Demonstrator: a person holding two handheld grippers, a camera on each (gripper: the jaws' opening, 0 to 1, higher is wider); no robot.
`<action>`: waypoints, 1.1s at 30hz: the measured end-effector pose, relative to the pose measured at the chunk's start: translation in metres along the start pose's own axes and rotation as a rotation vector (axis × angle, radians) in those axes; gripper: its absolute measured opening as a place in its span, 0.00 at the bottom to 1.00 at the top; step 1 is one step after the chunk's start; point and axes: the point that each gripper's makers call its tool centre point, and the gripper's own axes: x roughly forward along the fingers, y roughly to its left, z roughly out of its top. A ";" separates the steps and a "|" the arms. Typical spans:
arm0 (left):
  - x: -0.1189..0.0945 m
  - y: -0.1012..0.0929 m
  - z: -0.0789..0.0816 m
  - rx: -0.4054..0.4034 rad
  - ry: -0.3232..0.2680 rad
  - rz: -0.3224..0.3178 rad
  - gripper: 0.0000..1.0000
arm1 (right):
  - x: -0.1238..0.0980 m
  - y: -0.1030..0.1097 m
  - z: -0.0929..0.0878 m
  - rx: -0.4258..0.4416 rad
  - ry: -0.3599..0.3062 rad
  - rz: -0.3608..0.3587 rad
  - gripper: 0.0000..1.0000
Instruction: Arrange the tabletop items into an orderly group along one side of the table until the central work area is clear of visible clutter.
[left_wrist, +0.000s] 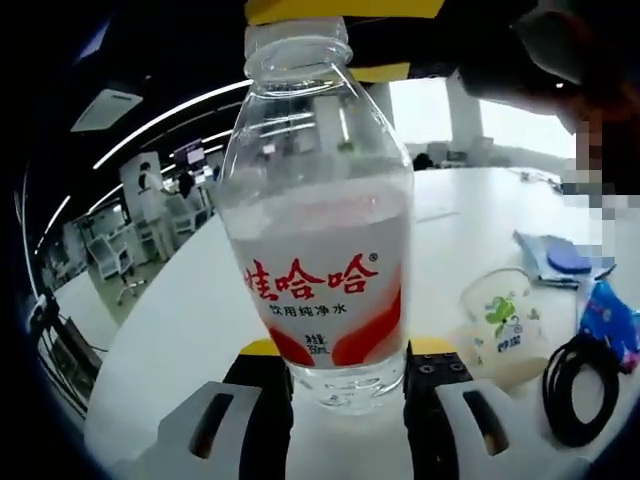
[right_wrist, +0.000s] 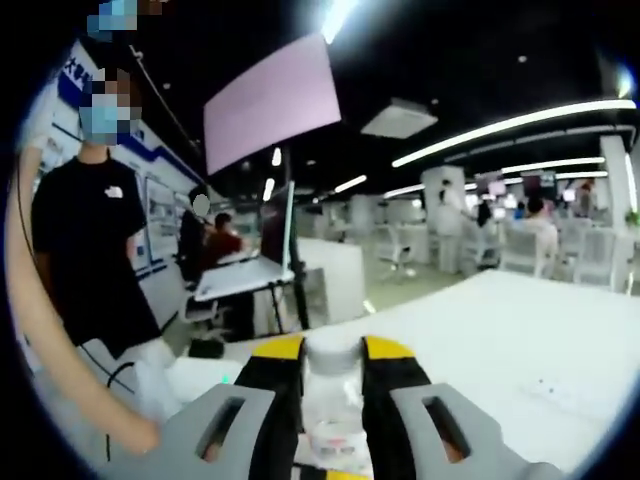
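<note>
Left gripper (left_wrist: 348, 385) — jaws clamped low on the water bottle (left_wrist: 318, 230), upright over the table (left_wrist: 200, 320). Right gripper (right_wrist: 332, 400) pinches the bottle's neck. I would lower it level — beside the plastic cup (left_wrist: 505, 325) and black cable (left_wrist: 580, 385).

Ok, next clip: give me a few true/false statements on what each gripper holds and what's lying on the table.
1. The left gripper is shut on a water bottle. True.
2. That water bottle has its cap on. False: the neck is open, with no cap on it.
3. A plastic cup lies on the white table beside a coiled black cable. True.
4. The right gripper is open with nothing between its jaws. False: it is shut on a small white-capped bottle.
5. A blue packet lies near the cable. True.
</note>
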 end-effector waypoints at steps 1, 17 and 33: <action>0.001 0.001 -0.001 -0.002 0.003 0.001 0.39 | 0.001 -0.001 -0.002 -0.004 0.000 0.002 0.17; 0.012 0.003 -0.027 -0.090 0.047 0.012 0.39 | 0.012 -0.003 -0.027 -0.004 0.037 0.057 0.17; 0.014 0.004 -0.024 -0.163 0.018 0.063 0.39 | 0.012 -0.002 -0.027 0.001 0.004 0.123 0.17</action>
